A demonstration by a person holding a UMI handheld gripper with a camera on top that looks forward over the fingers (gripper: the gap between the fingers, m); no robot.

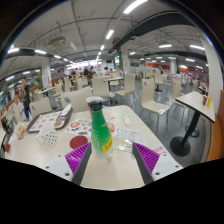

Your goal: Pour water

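Closest in, the tongs (106,160) are spread wide, one purple pad (78,158) at the left and the other at the right, with bare pale worktop (112,172) showing between them. A green-capped bottle (100,127) stands upright just ahead of the fingers, roughly midway between them, clear of both pads with a gap at either side. Just left of the bottle lies a round magenta dish (78,142). Right of it sit clear plastic cups (124,141), hard to make out. Further left on the worktop lie a patterned board (45,122) and a white mesh piece (49,139). The worktop's right edge falls away towards a white chair (153,103) and a dark round-based table (190,125); beyond stretches an open hall with more tables.
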